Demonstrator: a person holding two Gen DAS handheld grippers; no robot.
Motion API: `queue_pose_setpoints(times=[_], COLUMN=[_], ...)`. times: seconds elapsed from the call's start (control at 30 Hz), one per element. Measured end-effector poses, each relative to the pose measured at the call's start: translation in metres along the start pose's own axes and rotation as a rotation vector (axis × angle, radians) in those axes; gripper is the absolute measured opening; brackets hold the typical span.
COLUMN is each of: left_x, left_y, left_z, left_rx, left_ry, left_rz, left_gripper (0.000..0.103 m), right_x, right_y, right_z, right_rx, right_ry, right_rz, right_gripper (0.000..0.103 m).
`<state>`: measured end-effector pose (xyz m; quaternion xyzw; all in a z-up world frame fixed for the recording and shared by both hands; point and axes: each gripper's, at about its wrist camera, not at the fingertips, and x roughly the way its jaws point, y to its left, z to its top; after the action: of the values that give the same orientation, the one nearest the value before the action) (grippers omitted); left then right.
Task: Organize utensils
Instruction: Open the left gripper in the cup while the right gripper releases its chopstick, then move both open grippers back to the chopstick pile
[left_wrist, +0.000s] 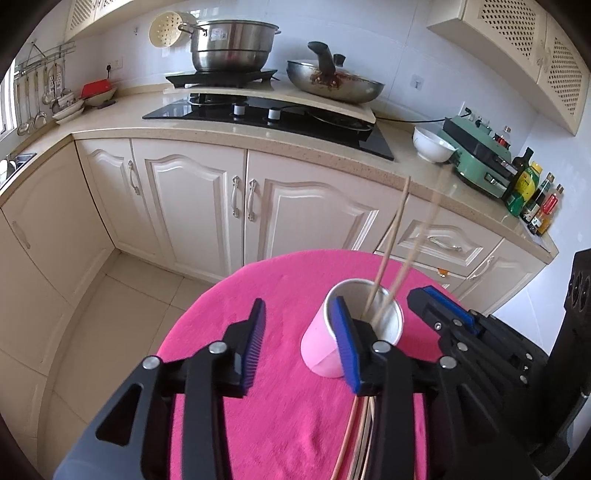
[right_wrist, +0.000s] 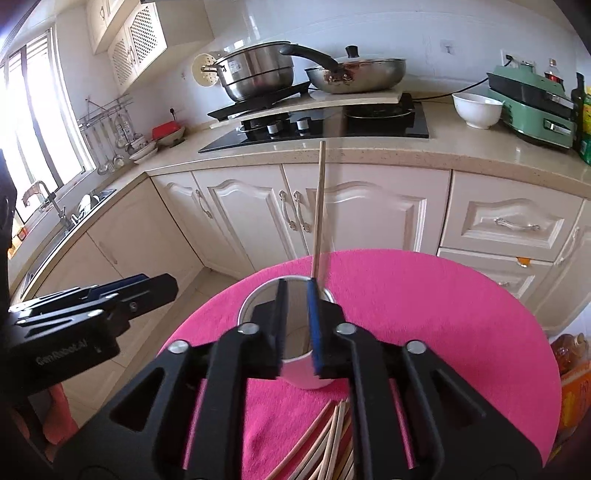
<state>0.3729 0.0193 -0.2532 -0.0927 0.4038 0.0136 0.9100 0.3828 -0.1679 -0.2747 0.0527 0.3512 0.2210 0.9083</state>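
Note:
A pink cup (left_wrist: 317, 350) stands on the round table under a pink cloth (left_wrist: 288, 280). Two wooden chopsticks (left_wrist: 391, 236) lean upright in the cup, and one of them is blurred. My left gripper (left_wrist: 301, 328) is open just left of the cup, its right finger overlapping the rim. My right gripper (left_wrist: 443, 314) hovers at the cup's right. In the right wrist view that gripper (right_wrist: 297, 314) is over the cup (right_wrist: 303, 376), slightly open with nothing between the pads. One chopstick (right_wrist: 318, 206) rises behind its right finger. Several loose chopsticks (right_wrist: 332, 443) lie on the cloth (right_wrist: 424, 314).
Behind the table runs a cream kitchen counter (right_wrist: 369, 151) with a hob, a steel pot (right_wrist: 255, 74), a wok (right_wrist: 358, 74), a white bowl (right_wrist: 476, 107), a green appliance (right_wrist: 535, 103) and bottles (left_wrist: 532, 195). A dark object (left_wrist: 576, 295) stands right of the table. Tiled floor lies to the left.

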Motion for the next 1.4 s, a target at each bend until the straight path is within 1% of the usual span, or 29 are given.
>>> queue_pose_setpoints(times=[0.03,0.07,0.1,0.27,0.4,0.5,0.6,0.7,0.73,0.8,0.83,0.9,0.93,1.0,1.1,1.13,1.27,1.4], left_x=[-0.002,-0.005,-0.009,-0.024,-0.038,-0.048,-0.052,-0.047,-0.042,-0.032,-0.024,-0.01,-0.003,0.013,0.034,0.041,0.062,0.08], left_y=[0.0,0.0,0.0,0.001,0.004,0.007,0.01,0.012,0.012,0.01,0.009,0.004,0.003,-0.008,-0.028,-0.035,-0.052,-0.064], left_z=[-0.001,-0.002,-0.004,-0.013,-0.02,-0.028,-0.04,-0.056,-0.063,-0.076,-0.082,-0.094,-0.098,-0.111,-0.126,-0.131,-0.138,-0.139], left_rx=[0.0,0.001,0.001,0.014,0.012,0.015,0.004,0.003,0.005,0.008,0.008,0.011,0.015,0.043,0.125,0.15,0.219,0.275], left_ry=[-0.001,-0.004,-0.006,-0.01,-0.009,0.0,0.027,0.08,0.11,0.177,0.223,0.29,0.316,0.376,0.442,0.47,0.512,0.545], left_rz=[0.003,0.003,0.003,0.007,-0.004,-0.01,-0.033,-0.058,-0.056,-0.079,-0.086,-0.112,-0.119,-0.116,-0.09,-0.091,-0.074,-0.046], left_gripper=[0.039,0.039,0.039,0.04,0.04,0.041,0.041,0.041,0.041,0.041,0.041,0.041,0.041,0.041,0.041,0.041,0.041,0.041], right_x=[-0.003,-0.006,-0.009,-0.025,-0.044,-0.062,-0.08,-0.095,-0.099,-0.104,-0.103,-0.102,-0.099,-0.094,-0.087,-0.084,-0.077,-0.067], right_y=[0.001,0.003,0.004,0.008,0.009,0.005,-0.003,-0.017,-0.024,-0.035,-0.041,-0.051,-0.057,-0.065,-0.072,-0.074,-0.077,-0.08], right_z=[-0.001,-0.003,-0.004,-0.008,-0.013,-0.018,-0.026,-0.04,-0.046,-0.058,-0.065,-0.079,-0.087,-0.101,-0.115,-0.12,-0.132,-0.135], right_rx=[-0.002,-0.007,-0.01,-0.006,0.006,0.015,0.029,0.06,0.073,0.099,0.114,0.135,0.147,0.178,0.199,0.205,0.207,0.2], right_ry=[-0.003,-0.011,-0.017,-0.039,-0.056,-0.066,-0.066,-0.042,-0.028,0.008,0.041,0.089,0.127,0.178,0.237,0.25,0.296,0.333], right_rz=[-0.001,-0.008,-0.012,-0.021,-0.032,-0.052,-0.083,-0.129,-0.145,-0.162,-0.171,-0.188,-0.194,-0.2,-0.196,-0.19,-0.169,-0.156], right_gripper=[0.03,0.039,0.044,0.047,0.048,0.049,0.05,0.05,0.05,0.05,0.05,0.05,0.05,0.05,0.05,0.05,0.05,0.05])
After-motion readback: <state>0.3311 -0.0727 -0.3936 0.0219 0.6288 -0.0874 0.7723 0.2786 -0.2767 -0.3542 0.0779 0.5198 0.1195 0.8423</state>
